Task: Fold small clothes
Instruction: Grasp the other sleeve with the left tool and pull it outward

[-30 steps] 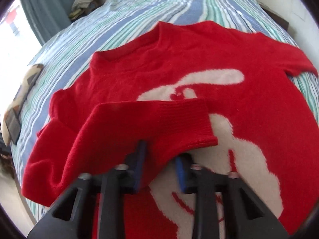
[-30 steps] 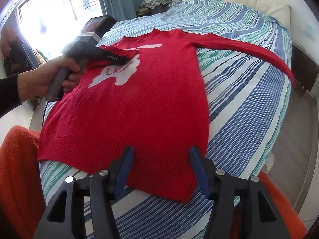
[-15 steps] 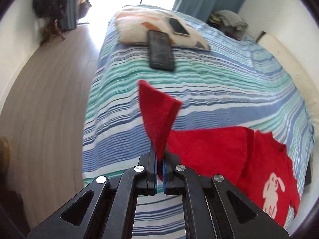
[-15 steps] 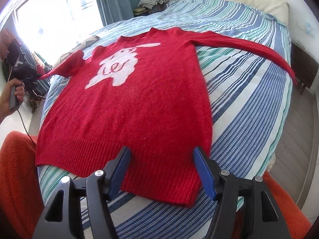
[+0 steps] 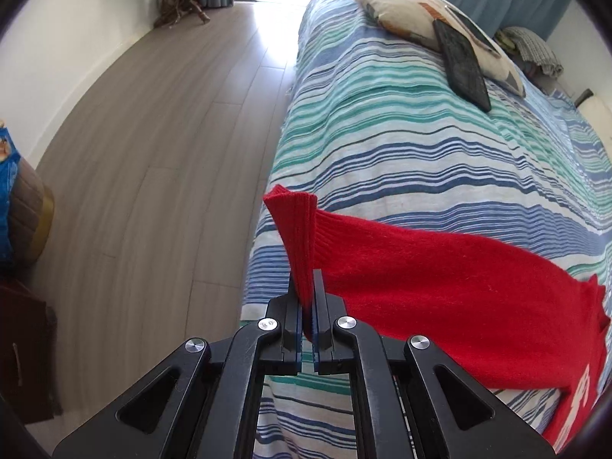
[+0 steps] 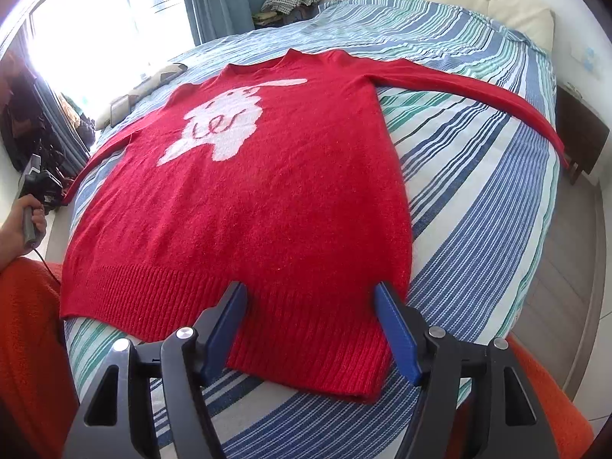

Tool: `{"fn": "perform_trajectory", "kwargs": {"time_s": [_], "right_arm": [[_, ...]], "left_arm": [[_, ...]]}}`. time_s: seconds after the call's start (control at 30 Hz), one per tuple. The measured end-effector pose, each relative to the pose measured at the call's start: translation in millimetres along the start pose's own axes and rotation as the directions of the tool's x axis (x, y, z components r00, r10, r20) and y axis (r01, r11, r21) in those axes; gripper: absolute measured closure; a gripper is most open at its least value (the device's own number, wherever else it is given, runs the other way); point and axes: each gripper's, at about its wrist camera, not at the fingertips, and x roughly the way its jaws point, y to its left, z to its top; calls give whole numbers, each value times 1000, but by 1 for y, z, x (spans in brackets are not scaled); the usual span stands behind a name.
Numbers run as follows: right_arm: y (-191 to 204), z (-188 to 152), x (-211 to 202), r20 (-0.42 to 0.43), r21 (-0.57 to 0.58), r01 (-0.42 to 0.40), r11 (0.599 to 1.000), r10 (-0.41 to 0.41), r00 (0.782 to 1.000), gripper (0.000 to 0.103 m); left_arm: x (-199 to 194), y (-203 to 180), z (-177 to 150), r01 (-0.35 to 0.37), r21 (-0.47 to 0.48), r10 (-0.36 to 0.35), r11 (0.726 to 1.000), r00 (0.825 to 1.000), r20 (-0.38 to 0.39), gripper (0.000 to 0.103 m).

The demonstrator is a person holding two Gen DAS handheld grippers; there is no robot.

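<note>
A red knitted sweater with a white rabbit figure on its chest [image 6: 244, 199] lies spread flat, front up, on the bed covered by a blue, teal and white striped sheet [image 6: 478, 206], its ribbed hem at the near edge and its neck toward the far headboard. One sleeve stretches out to the right across the stripes. The other sleeve [image 5: 440, 287] is drawn out to the left edge of the bed, where the left gripper [image 5: 305, 329] has its black jaws clamped tight on the ribbed cuff [image 5: 296, 229], the cuff standing up between the pads. The right gripper [image 6: 311, 325] hangs just above the near hem, its blue-padded jaws having just been opening and now standing wide, with nothing pinched between them. Far off on the left side of the bed rests a pale patterned pillow [image 5: 417, 11] with a dark flat slab [image 5: 463, 65] on it.
</note>
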Motion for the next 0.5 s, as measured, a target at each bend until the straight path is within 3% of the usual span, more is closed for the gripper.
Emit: {"fn": "perform_trajectory", "kwargs": {"time_s": [0.2, 0.27, 0.3, 0.37, 0.5], "right_arm": [[0, 0, 0, -1, 0, 2, 1000, -2, 1000, 34], [0, 0, 1, -2, -2, 4, 1000, -4, 1000, 34], [0, 0, 1, -3, -3, 5, 1000, -5, 1000, 34], [1, 0, 1, -3, -3, 6, 1000, -6, 1000, 33], [1, 0, 2, -3, 0, 5, 1000, -5, 1000, 32]], "left_arm": [[20, -4, -4, -3, 20, 4, 1000, 998, -68, 101], [31, -2, -3, 20, 13, -18, 1000, 992, -123, 94], [33, 2, -2, -6, 1, 6, 1000, 992, -129, 91], [34, 23, 1, -85, -75, 74, 994, 988, -136, 71], [30, 79, 4, -88, -295, 38, 951, 985, -168, 68]]}}
